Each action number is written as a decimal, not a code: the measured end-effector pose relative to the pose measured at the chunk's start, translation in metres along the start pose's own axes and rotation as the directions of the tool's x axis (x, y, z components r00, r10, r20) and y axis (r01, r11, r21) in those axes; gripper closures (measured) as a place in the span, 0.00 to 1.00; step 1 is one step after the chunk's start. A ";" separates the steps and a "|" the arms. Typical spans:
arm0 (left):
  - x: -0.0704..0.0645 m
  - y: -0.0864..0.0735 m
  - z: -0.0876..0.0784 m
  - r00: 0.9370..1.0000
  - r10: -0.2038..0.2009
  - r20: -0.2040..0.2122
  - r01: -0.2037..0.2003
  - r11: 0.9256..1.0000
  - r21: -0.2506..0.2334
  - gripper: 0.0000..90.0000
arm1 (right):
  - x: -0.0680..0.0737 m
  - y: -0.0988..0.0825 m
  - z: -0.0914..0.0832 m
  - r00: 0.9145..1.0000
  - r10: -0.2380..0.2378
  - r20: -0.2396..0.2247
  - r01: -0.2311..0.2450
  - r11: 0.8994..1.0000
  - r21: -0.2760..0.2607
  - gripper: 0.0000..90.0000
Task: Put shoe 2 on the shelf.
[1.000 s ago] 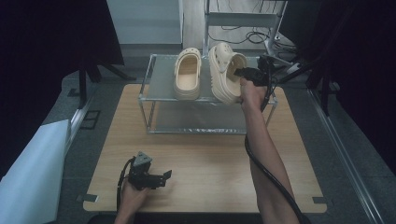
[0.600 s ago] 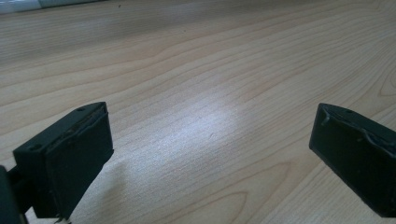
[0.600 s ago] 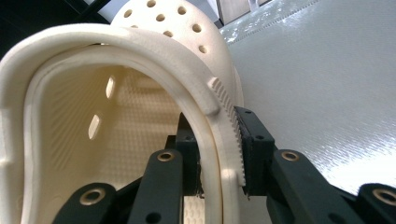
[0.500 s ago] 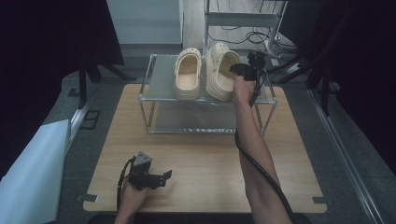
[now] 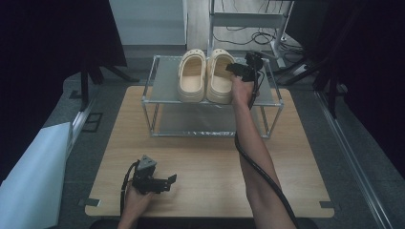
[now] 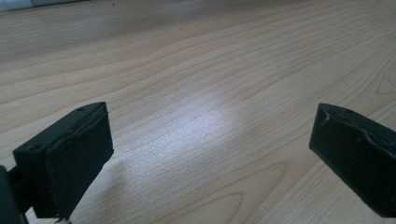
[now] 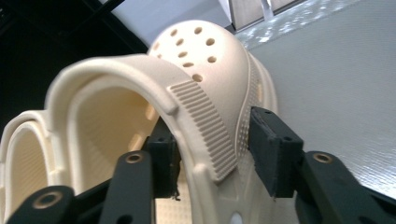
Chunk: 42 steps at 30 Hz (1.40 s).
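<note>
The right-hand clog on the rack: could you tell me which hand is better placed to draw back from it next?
The right. The right gripper straddles the clog wall, jaws just opened, a gap at one pad. The left gripper rests on the table, far from the rack.

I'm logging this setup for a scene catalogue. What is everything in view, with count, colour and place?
clogs: two, cream, side by side on the rack's top shelf
rack: one, silver metal frame with grey shelves, at the table's far edge
table: one, light wood, centre
white panel: one, left of the table on the floor
left gripper: black, jaws wide apart, low over the table's near edge
right gripper: black, jaws either side of the right clog's side wall, having just been opening, a gap at the outer pad
</note>
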State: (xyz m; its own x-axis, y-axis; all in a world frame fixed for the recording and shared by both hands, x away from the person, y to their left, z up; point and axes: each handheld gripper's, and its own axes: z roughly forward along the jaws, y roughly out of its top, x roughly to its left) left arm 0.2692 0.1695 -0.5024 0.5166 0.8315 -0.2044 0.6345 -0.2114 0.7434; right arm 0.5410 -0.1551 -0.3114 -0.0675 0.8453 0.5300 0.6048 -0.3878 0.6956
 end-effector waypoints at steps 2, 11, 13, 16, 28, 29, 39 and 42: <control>0.000 0.000 0.000 1.000 0.000 0.000 0.000 1.000 0.000 0.00 | 0.004 -0.001 0.002 1.000 -0.021 0.000 0.021 1.000 -0.008 0.57; -0.001 0.000 0.001 1.000 0.002 0.003 -0.002 1.000 0.002 0.00 | 0.002 -0.002 0.007 0.997 0.022 -0.080 -0.025 0.999 -0.032 0.45; -0.001 0.000 0.001 1.000 0.001 0.003 -0.001 1.000 0.001 0.00 | 0.000 0.000 0.006 0.993 0.028 -0.111 -0.031 0.999 -0.024 0.42; -0.001 0.000 0.002 1.000 0.001 0.003 -0.001 1.000 0.004 0.00 | -0.005 0.001 0.003 0.988 -0.003 -0.154 0.002 1.000 -0.008 0.37; -0.002 0.000 0.003 1.000 0.004 0.002 -0.004 1.000 0.008 0.00 | -0.029 0.000 -0.026 0.961 -0.081 -0.263 0.085 0.996 0.003 0.21; -0.002 0.000 0.003 1.000 0.005 0.001 -0.005 1.000 0.010 0.00 | -0.030 0.000 -0.028 0.960 -0.087 -0.267 0.091 0.996 0.002 0.21; -0.004 -0.001 0.005 1.000 0.011 0.006 -0.011 1.000 0.013 0.00 | -0.037 -0.014 -0.056 0.923 -0.183 -0.339 0.197 0.980 0.006 0.19; -0.004 -0.001 0.004 1.000 0.012 0.005 -0.012 1.000 0.015 0.00 | -0.041 -0.021 -0.065 0.912 -0.191 -0.362 0.210 0.978 0.013 0.19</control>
State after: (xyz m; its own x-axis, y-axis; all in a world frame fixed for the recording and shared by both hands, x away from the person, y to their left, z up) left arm 0.2691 0.1637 -0.5049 0.5270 0.8264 -0.1982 0.6368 -0.2295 0.7361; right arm 0.4794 -0.2059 -0.3163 -0.4646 0.7122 0.5263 0.5875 -0.1968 0.7849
